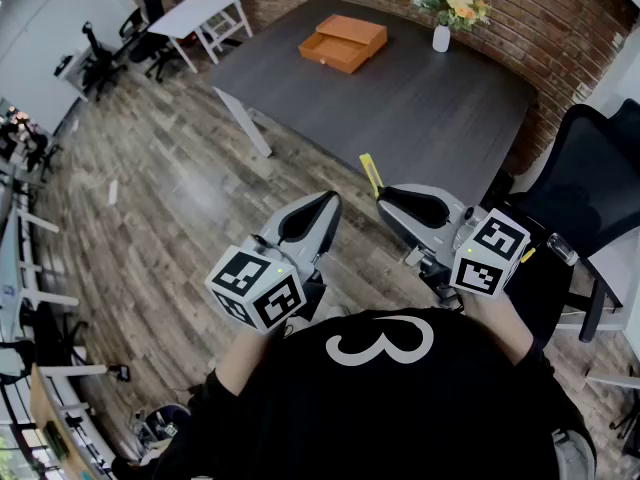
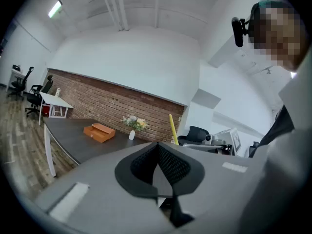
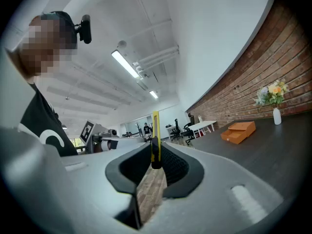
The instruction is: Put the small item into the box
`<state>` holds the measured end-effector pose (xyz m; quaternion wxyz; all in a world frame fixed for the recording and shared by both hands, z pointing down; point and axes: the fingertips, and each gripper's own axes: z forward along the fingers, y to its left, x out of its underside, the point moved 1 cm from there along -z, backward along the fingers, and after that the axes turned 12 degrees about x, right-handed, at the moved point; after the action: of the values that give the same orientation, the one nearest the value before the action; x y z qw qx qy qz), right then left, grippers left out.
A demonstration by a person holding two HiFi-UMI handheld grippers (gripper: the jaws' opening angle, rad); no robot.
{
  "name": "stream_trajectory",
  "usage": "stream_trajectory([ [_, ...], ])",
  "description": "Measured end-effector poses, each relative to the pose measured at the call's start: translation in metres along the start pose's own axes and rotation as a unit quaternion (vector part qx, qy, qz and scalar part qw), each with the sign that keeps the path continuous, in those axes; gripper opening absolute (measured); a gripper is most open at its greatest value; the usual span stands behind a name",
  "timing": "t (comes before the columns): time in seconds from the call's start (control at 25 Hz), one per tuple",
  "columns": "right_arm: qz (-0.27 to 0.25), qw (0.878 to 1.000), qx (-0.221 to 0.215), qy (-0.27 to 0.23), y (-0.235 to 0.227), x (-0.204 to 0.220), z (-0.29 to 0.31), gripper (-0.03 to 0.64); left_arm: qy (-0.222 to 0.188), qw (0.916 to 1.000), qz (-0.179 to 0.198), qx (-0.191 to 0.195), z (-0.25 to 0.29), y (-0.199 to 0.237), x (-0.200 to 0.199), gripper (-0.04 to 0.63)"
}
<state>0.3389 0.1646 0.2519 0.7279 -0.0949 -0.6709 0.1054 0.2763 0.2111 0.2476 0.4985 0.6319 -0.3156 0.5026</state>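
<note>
**Item (image 1: 371, 176) in transit toward the box (image 1: 343, 43).**
The slim yellow item stands up from the tips of the right tool (image 1: 384, 198) at lower centre, nipped between its nearly closed pads. The orange box, apparently open, lies well apart on the dark surface (image 1: 440, 118) at upper centre. The left tool (image 1: 330, 203) is closed and empty. Best practice, as judged: hold the clamp firm, reach across, and release only above the box's open part.

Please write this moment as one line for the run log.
left gripper: shut, empty | right gripper: shut on yellow item | box: on table, drawer out
</note>
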Motion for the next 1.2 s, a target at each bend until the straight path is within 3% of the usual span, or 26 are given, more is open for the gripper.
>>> stream_trajectory([
  [0.28,0.011,1.0,0.018,0.008,-0.006,0.006,0.035,0.063,0.0,0.9999,-0.015,0.0,-0.013,0.039,-0.004,0.014],
  [0.48,0.049,0.998,0.033,0.026,-0.005,0.013,0.068,0.063,-0.008,0.9992,-0.038,-0.007,-0.031,0.075,-0.01,0.012],
  [1.2,0.026,0.998,0.055,0.022,0.015,0.016,0.182,0.064,-0.012,0.999,-0.033,-0.027,-0.11,0.181,-0.033,0.012],
])
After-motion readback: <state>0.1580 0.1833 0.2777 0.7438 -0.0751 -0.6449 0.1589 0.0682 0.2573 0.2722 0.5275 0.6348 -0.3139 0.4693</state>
